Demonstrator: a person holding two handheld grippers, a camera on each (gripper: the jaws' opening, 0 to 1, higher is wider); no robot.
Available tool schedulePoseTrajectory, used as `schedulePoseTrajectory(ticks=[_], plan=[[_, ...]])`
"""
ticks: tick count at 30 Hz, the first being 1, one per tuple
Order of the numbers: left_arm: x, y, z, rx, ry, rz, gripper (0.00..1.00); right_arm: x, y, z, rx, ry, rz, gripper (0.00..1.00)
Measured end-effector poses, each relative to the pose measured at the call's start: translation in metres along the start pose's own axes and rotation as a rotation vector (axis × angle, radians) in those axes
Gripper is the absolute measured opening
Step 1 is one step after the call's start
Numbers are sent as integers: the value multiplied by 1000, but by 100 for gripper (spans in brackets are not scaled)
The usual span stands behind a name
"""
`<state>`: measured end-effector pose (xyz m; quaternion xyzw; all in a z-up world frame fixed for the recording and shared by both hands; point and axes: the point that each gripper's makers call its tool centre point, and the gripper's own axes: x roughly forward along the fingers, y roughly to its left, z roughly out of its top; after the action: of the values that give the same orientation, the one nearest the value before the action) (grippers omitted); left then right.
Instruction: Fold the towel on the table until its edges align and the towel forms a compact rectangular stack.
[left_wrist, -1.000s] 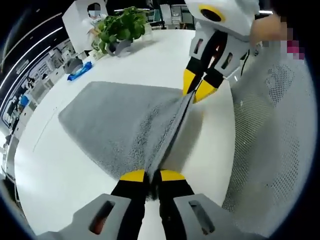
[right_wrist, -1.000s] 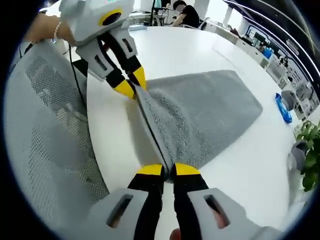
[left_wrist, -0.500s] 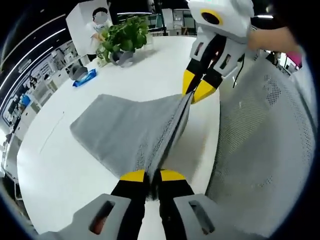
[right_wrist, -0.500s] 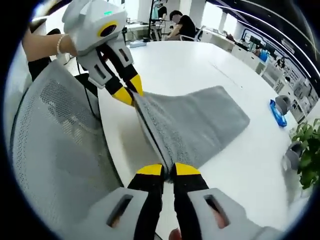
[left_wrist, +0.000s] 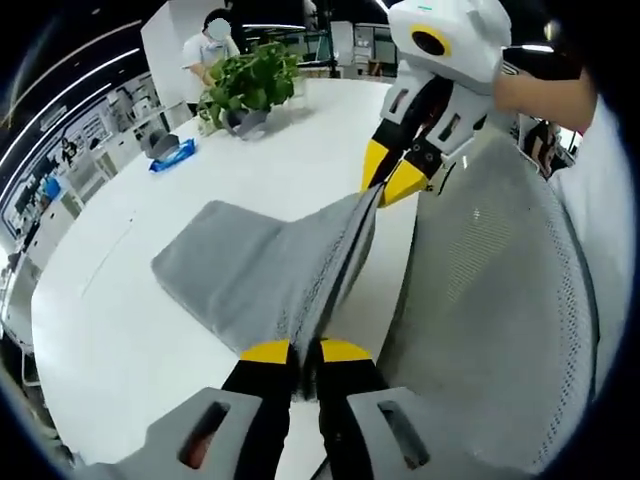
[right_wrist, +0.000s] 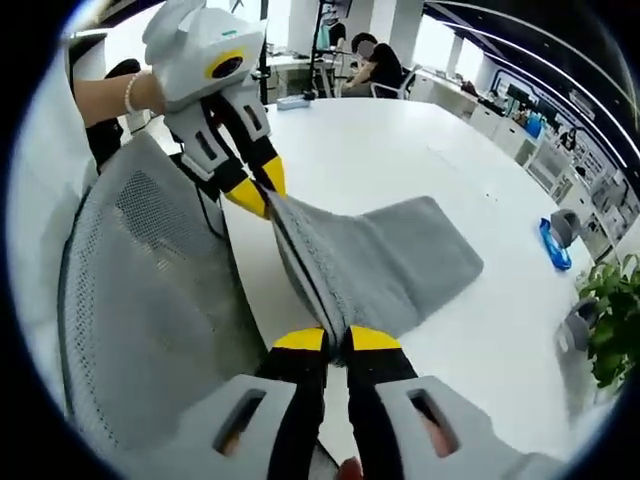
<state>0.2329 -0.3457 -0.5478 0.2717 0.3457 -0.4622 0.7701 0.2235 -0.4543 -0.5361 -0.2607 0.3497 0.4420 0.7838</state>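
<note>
A grey towel (left_wrist: 260, 265) lies partly on the white table (left_wrist: 110, 330), its near edge lifted and stretched taut between both grippers. My left gripper (left_wrist: 304, 351) is shut on one corner of that edge. In the left gripper view the right gripper (left_wrist: 390, 180) is shut on the other corner, held by a hand. In the right gripper view the towel (right_wrist: 390, 265) sags from the lifted edge down to the table (right_wrist: 500, 340); my right gripper (right_wrist: 336, 338) is shut on its corner and the left gripper (right_wrist: 262, 195) clamps the far corner.
A grey mesh chair back (left_wrist: 490, 320) stands at the table's edge under the grippers, also seen as the chair back (right_wrist: 140, 290). A potted plant (left_wrist: 245, 75) and a blue packet (left_wrist: 172, 155) sit at the far side. People stand and sit beyond the table.
Both grippers have risen and pulled back over the chair, lifting the towel's held edge higher. More of the towel hangs off the table surface; the far part has drawn closer.
</note>
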Motion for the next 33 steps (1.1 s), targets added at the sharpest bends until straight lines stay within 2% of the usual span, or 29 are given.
schedulePoseTrajectory(ticks=[4,9,16,18,21,27,33], plan=[[-9,-1,7,7,-6,1,8,-8,2,3,-19,-8,-1,4],[-16,7,21,28,-12,13,8,-17,-8,13,-17,-22,-15,4],[-21,46,51,50,-52,56,8,-26,-51,43,-33,-74,-96,4],[-20,58,59,53,-69,86,8,-25,-62,49,-43,-83,-118,4],[-17,77,70,32,-94,125,8,-22,-77,54,-43,-93,-142,4],[-3,100,83,-5,-119,192,9,-15,-106,59,-30,-106,-208,4],[17,118,87,-18,-90,227,9,0,-137,60,-35,-77,-304,4]])
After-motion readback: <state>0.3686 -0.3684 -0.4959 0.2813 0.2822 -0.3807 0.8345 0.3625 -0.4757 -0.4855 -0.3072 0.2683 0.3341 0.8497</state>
